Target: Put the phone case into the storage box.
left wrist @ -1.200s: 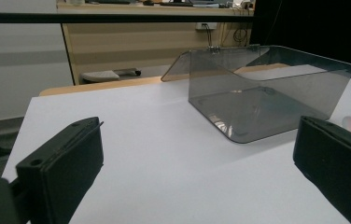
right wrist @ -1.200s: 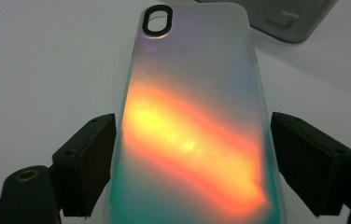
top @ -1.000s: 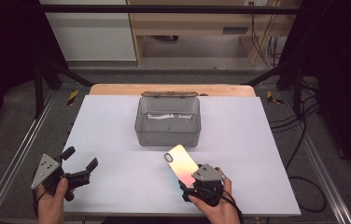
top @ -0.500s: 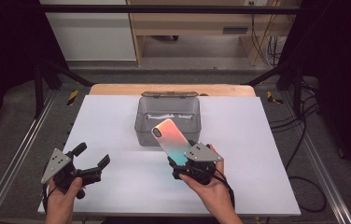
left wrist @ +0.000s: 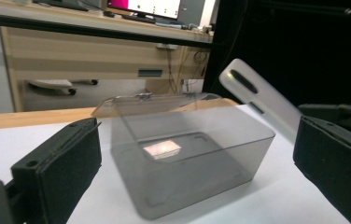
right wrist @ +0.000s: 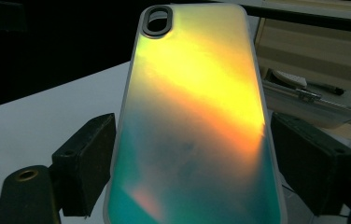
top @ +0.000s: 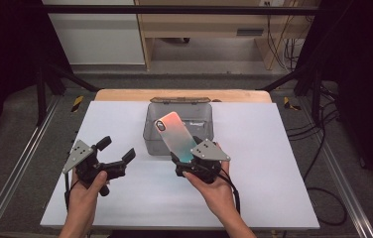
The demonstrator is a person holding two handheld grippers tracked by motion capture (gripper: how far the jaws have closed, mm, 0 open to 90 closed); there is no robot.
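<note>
An iridescent phone case (top: pixel 175 136), orange at its camera end and teal below, is held up in the air at a tilt. My right gripper (top: pixel 186 159) is shut on its lower end, with the case's edges against both pads (right wrist: pixel 87 158). The case (right wrist: pixel 197 116) has its top end over the front of a clear grey plastic box (top: pixel 203 118) at the middle of the white table. My left gripper (top: pixel 116 148) hangs open left of the box with nothing between its jaws. In the left gripper view the box (left wrist: pixel 187 186) stands just ahead and the case (left wrist: pixel 257 95) shows at the right.
The white tabletop (top: pixel 274 163) has bare room on both sides of the box. A wooden board (top: pixel 125 94) runs along the far edge. Black frame bars (top: pixel 45 79) and cables (top: pixel 323 148) flank the table. A desk stands beyond.
Both hands rose and moved forward toward the box. The right one carried the phone case from near the front edge up to the box. The left gripper stayed open.
</note>
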